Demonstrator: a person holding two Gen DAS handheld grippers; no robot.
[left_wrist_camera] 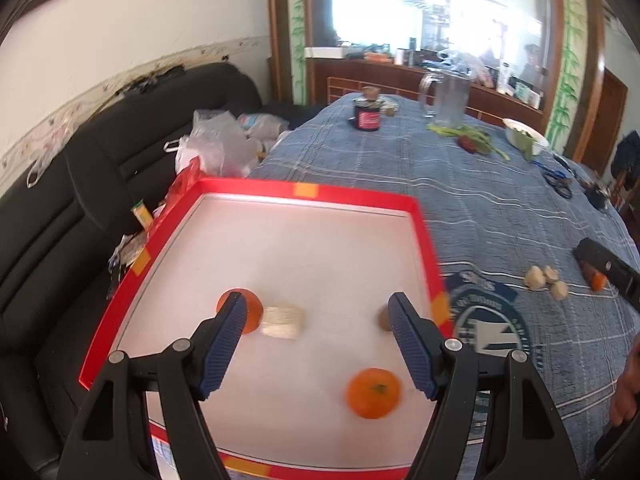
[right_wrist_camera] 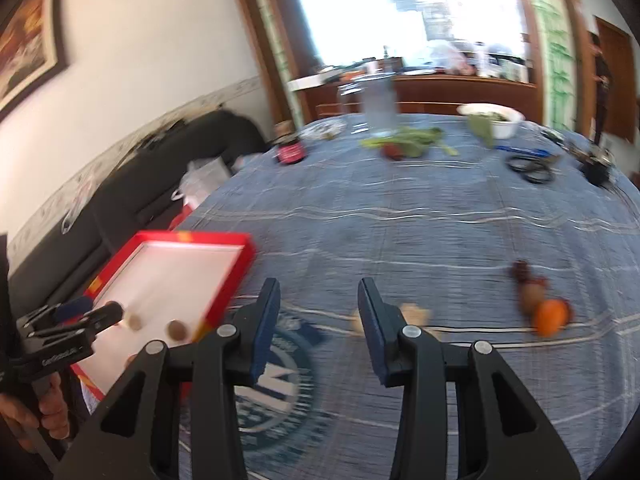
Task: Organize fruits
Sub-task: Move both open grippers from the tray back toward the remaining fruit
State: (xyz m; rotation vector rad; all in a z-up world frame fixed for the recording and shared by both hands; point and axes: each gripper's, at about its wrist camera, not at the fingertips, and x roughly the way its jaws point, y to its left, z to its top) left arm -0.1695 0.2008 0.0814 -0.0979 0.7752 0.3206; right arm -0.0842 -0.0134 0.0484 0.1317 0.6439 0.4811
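Note:
A red tray (left_wrist_camera: 424, 236) with a white floor lies on the blue cloth. On its floor lie two oranges (left_wrist_camera: 374, 392), one half hidden behind my left finger, a pale lump (left_wrist_camera: 282, 320) and a small brown fruit (left_wrist_camera: 383, 318). My left gripper (left_wrist_camera: 318, 308) hovers open above them and touches none. In the right wrist view my right gripper (right_wrist_camera: 319, 286) stands open and empty over the cloth, right of the tray (right_wrist_camera: 240, 242). Pale pieces (right_wrist_camera: 416, 314) lie just past its right finger. Farther right sit an orange (right_wrist_camera: 552, 316), a brown fruit (right_wrist_camera: 532, 298) and dark red fruit (right_wrist_camera: 522, 270).
At the table's far end stand a clear jug (left_wrist_camera: 450, 96), a dark jar (left_wrist_camera: 367, 114), greens (left_wrist_camera: 476, 138), a white bowl (left_wrist_camera: 524, 134) and scissors (right_wrist_camera: 530, 168). A black sofa (left_wrist_camera: 92, 184) with plastic bags runs along the left edge. A person's hand (left_wrist_camera: 626, 392) shows at the right.

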